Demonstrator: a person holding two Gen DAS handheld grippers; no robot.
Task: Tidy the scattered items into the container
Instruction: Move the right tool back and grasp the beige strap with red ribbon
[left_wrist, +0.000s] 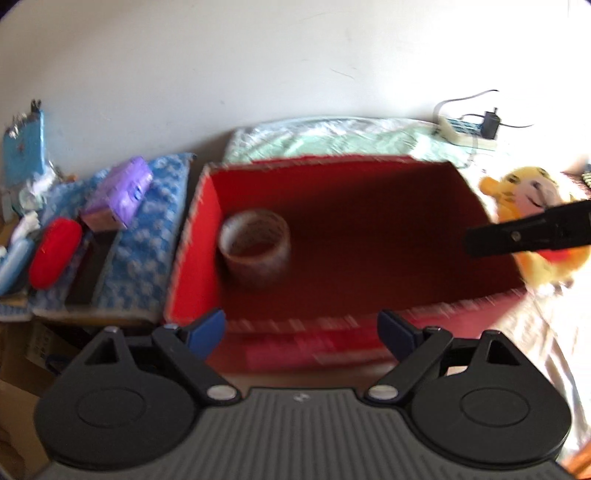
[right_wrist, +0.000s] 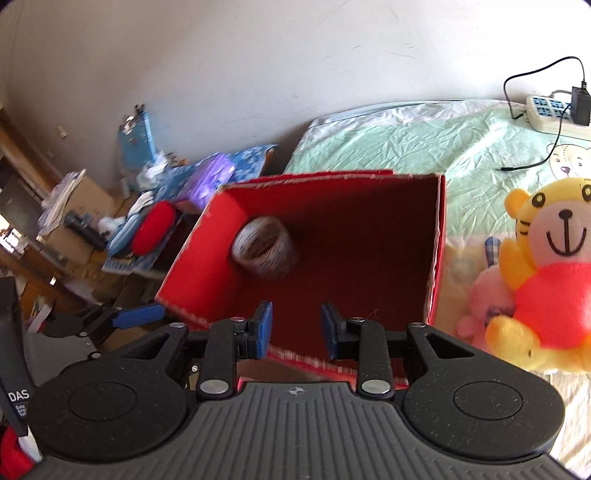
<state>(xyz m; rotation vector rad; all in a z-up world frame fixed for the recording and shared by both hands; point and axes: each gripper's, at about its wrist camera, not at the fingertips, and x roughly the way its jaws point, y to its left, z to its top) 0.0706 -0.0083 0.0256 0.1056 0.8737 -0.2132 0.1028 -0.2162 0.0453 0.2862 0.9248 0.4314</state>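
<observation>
Over red box (right_wrist: 437, 236): left gripper (left_wrist: 301, 328) wide open, right gripper (right_wrist: 296, 328) part-open, both empty; tape roll (right_wrist: 264, 246) inside.

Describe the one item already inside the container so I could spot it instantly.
Find the open red box on the bed. On its floor, in the far left corner, lies a roll of clear tape, a hollow translucent ring and the only thing inside.

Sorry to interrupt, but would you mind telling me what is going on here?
A person is tidying loose things into a red box on the bed. A roll of tape already lies inside. Both tongs, left and right, hang open and empty at the box's near edge. A yellow plush tiger sits outside, beside the box's right wall.
</observation>
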